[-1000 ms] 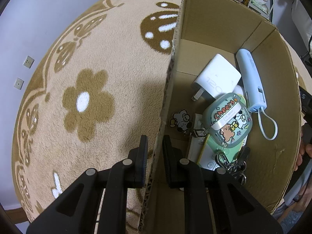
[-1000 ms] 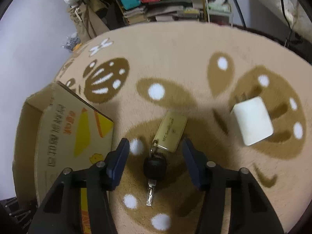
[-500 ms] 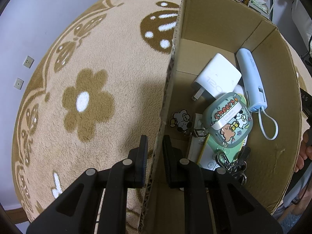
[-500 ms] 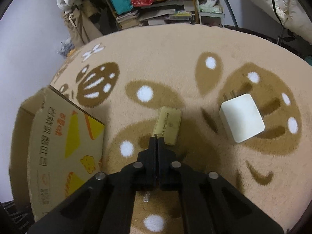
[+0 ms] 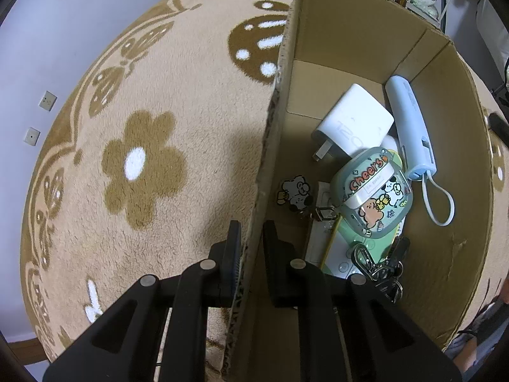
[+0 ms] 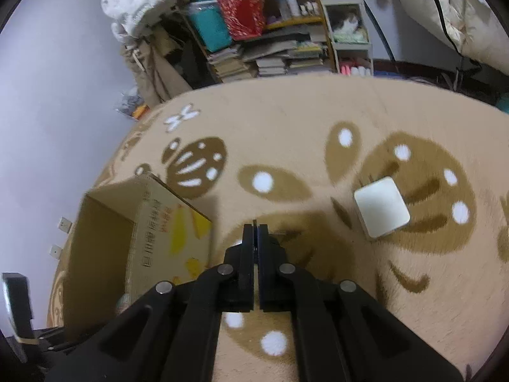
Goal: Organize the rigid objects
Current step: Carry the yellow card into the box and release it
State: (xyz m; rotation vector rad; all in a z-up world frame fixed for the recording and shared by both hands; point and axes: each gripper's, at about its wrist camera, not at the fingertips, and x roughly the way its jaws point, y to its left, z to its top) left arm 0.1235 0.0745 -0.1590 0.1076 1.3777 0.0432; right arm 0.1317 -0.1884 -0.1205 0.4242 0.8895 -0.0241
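My left gripper [image 5: 251, 238] pinches the near side wall of the open cardboard box [image 5: 276, 102], one finger outside and one inside, its jaws closing tighter. Inside lie a white charger [image 5: 353, 124], a light blue power bank [image 5: 410, 127], a "cheers" case [image 5: 372, 194], a dog charm [image 5: 296, 191] and a bunch of keys [image 5: 381, 267]. My right gripper [image 6: 255, 232] hangs above the carpet, shut on the black key with the tan tag; only a thin sliver [image 6: 254, 222] shows between the fingertips. The box [image 6: 152, 235] stands to its left, and another white charger [image 6: 381, 211] lies on the carpet to its right.
A beige carpet [image 6: 318, 121] with brown flower patterns covers the floor. At the back a crowded shelf [image 6: 254, 47] with books and bins and a white trolley [image 6: 346, 28] stand. A person's hand [image 5: 502, 289] shows past the box's right wall.
My right gripper closed on the key lying on the carpet and lifted it; key and tag are gone from the carpet. The left gripper and box stayed put.
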